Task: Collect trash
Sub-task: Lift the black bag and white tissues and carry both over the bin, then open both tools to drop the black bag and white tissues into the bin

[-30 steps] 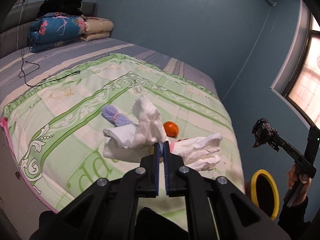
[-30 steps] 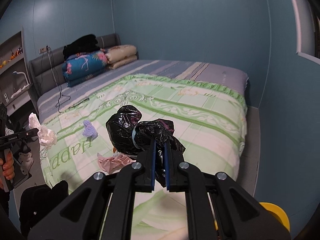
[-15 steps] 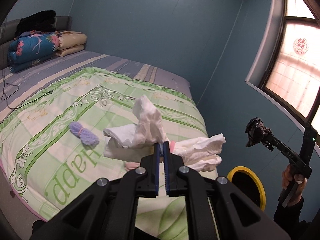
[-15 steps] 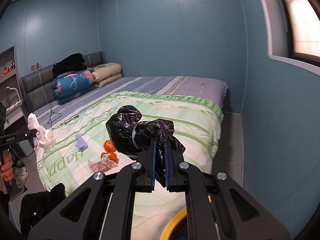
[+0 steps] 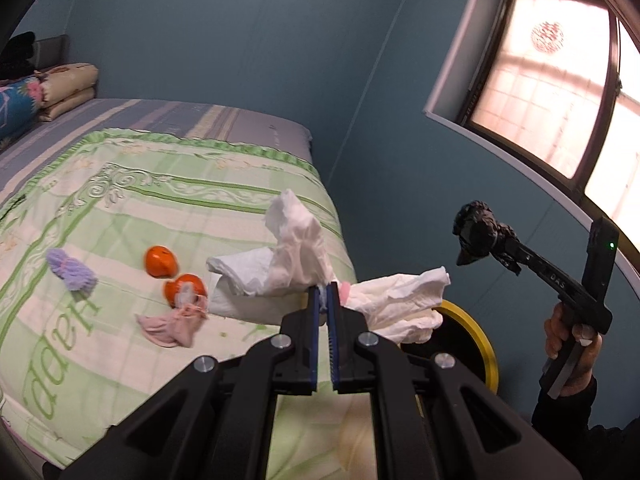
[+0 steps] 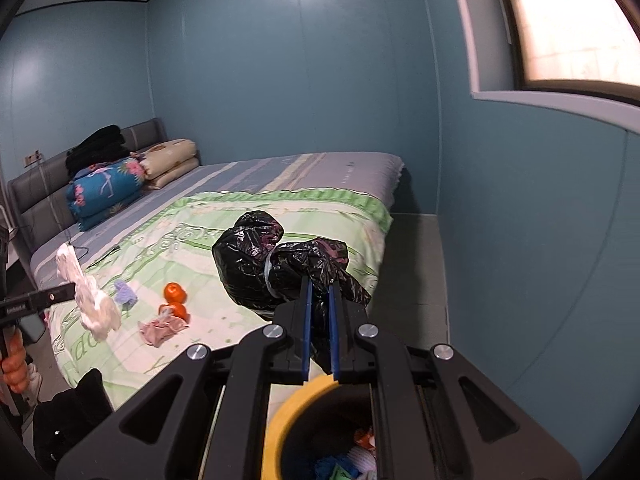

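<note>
Now both my loads are near the bin. My left gripper (image 5: 325, 292) is clamped tight on a wad of white tissue (image 5: 296, 252), which fans out at the centre of the left view. My right gripper (image 6: 319, 286) is pinched shut on a knotted black bag (image 6: 264, 264) at the middle of its own view.

A second ago the left camera looked up the length of the bed (image 5: 168, 184), with the yellow-rimmed bin (image 6: 298, 402) low at the right edge. Since then both views have swung towards the foot of the bed and the window (image 5: 560, 80); the bin's rim now fills the bottom centre of the right view, just under the bag, with scraps already inside.

I judge the bag is almost placed for a drop, and the tissue next. Still on the quilt, lower left of the left view: two oranges (image 5: 160, 262), a pink rag (image 5: 172, 324) and a purple tuft (image 5: 70, 270).
</note>
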`<state>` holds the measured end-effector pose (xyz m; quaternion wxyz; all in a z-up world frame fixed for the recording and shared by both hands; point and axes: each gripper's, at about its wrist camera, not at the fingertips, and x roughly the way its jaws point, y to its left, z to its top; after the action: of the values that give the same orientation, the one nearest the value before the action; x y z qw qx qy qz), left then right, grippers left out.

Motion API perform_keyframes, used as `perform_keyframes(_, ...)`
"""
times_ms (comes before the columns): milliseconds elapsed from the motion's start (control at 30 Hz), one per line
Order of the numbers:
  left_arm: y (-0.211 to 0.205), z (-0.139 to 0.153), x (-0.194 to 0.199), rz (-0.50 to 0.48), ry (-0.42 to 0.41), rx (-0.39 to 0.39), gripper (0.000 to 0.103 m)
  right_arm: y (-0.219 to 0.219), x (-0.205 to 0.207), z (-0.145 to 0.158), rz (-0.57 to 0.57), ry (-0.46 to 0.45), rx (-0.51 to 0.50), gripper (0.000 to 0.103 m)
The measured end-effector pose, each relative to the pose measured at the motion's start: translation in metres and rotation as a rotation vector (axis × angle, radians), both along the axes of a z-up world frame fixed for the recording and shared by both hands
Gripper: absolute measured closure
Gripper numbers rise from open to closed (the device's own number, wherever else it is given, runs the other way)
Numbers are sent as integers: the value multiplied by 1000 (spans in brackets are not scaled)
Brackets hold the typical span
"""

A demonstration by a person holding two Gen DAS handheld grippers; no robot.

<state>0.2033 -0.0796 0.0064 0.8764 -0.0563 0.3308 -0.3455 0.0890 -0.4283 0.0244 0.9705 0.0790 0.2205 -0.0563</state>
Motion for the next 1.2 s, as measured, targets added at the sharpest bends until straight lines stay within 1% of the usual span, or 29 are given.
perform_keyframes(233,-48,-17,-11,-92,30,35,100,-21,-12,-13,-50,14,26,97)
perform_keyframes(367,-75,-25,-19,-143,40,72,100,-29,-18,-22,-74,26,33,97)
perform_keyframes(467,-96,-32,-26,-181,37,100,100,-32,-24,-27,-103,25,9,97)
perform_keyframes(833,-169,-47,-52,-305,5,200,100,-46,-31,-51,-171,64,18,96)
perform_keyframes(1200,-219,-61,-72,-389,-19,263,99,-60,-32,-75,-189,128,56,96)
